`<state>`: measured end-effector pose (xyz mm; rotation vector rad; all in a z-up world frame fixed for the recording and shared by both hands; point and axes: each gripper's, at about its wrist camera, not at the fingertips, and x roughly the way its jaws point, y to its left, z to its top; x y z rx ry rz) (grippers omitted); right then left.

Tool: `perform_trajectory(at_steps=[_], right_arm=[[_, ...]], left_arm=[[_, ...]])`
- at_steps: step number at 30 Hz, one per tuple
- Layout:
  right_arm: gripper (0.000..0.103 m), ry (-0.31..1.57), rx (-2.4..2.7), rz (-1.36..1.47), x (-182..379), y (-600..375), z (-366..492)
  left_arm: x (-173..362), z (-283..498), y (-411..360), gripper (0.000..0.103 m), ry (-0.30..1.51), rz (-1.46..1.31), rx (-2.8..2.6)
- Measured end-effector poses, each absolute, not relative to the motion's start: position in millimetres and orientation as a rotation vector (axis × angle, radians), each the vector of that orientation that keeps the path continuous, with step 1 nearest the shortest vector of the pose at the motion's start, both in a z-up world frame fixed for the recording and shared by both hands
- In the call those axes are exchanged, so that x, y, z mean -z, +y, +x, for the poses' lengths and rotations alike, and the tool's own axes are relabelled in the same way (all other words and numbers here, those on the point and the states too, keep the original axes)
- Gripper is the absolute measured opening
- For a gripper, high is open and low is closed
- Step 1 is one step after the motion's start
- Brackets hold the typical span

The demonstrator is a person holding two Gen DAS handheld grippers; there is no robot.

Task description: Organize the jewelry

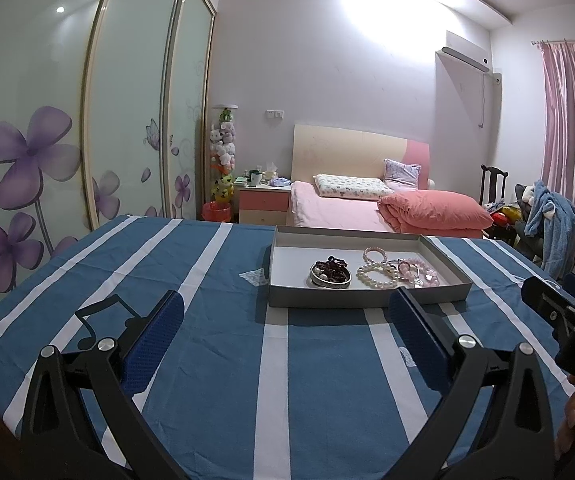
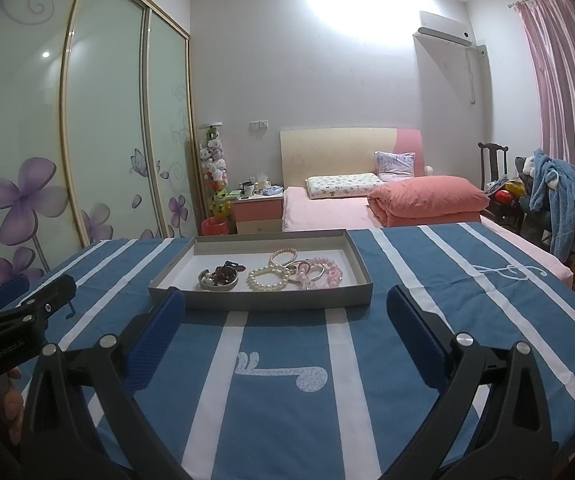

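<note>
The left tool [image 1: 285, 312] hangs over the striped blue-and-white cloth [image 1: 215, 360] with its blue-padded fingers spread wide and nothing between them. The right tool [image 2: 285, 310] is spread just as wide and likewise holds nothing; its fingers point at the near wall of the grey tray [image 2: 263, 298] without touching it. The tray sits on the cloth-covered surface, ahead of both tools. All the jewelry lies inside it: a silver bangle [image 2: 217, 283] with dark red beads [image 2: 227, 271] at the left, a white pearl bracelet [image 2: 267, 278] in the middle, a small pink bead bracelet [image 2: 283, 257] behind it, and pink bracelets [image 2: 325, 272] bunched at the right. Beyond the surface stands a pink bed [image 2: 327, 208].
</note>
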<state>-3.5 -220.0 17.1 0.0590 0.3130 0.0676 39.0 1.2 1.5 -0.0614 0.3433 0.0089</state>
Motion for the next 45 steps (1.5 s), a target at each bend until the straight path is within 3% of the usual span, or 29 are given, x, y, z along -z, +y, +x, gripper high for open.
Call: perform_trajectory(at_steps=[45], right_arm=[[0.099,0.321,-0.068,0.062,-14.7,-219.6,-4.1]], left_arm=[[-3.8,37.8,-3.3,0.101,0.343,-0.051,-0.003]])
